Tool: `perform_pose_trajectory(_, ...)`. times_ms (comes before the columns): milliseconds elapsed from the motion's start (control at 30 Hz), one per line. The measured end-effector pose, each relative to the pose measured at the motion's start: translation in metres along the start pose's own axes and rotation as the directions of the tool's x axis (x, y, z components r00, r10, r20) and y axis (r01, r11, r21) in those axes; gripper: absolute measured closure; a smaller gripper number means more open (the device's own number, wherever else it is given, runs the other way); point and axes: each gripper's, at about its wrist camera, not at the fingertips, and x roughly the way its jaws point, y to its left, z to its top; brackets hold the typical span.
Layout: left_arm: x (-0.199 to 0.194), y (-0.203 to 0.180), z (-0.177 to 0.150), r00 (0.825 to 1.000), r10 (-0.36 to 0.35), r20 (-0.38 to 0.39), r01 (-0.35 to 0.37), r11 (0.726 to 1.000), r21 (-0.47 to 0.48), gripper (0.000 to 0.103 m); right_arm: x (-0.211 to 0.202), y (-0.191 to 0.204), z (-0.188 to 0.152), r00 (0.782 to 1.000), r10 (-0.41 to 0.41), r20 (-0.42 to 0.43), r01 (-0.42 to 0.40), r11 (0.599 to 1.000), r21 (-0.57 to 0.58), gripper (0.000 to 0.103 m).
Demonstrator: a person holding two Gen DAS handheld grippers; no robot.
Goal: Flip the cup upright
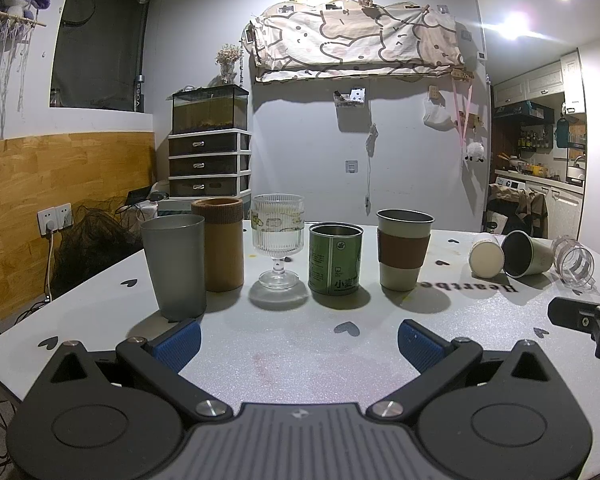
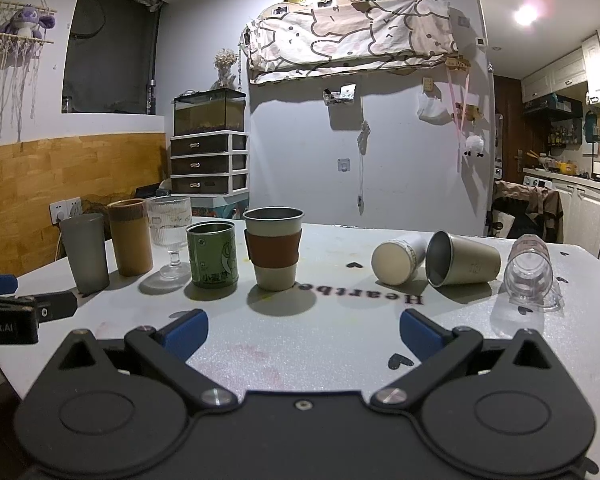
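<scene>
Three cups lie on their sides at the right of the white table [image 2: 320,344]: a cream cup [image 2: 396,260], a steel cup [image 2: 460,260] and a clear plastic cup [image 2: 528,276]. They also show in the left wrist view as the cream cup [image 1: 486,254], steel cup [image 1: 526,254] and clear cup [image 1: 574,262]. My left gripper [image 1: 298,340] is open and empty, near the table's front. My right gripper [image 2: 304,330] is open and empty, short of the fallen cups.
Several cups stand upright in a row: a grey tumbler [image 1: 176,266], a bamboo cup [image 1: 222,244], a ribbed glass goblet [image 1: 278,240], a green tin [image 1: 334,258] and a sleeved steel cup [image 1: 404,254]. The right gripper's side shows at the far right [image 1: 588,320].
</scene>
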Motion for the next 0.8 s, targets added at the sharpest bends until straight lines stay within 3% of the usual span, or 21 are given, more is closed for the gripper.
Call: perform_pose_trajectory(800, -0.0002, -0.0003, 0.0004, 1.0, 0.0, -0.001, 0.0, 1.0, 0.0, 0.0, 0.0001, -0.0024, -0.0024, 1.0, -0.005, -0.001, 0.005, 1.0, 0.002, 0.0)
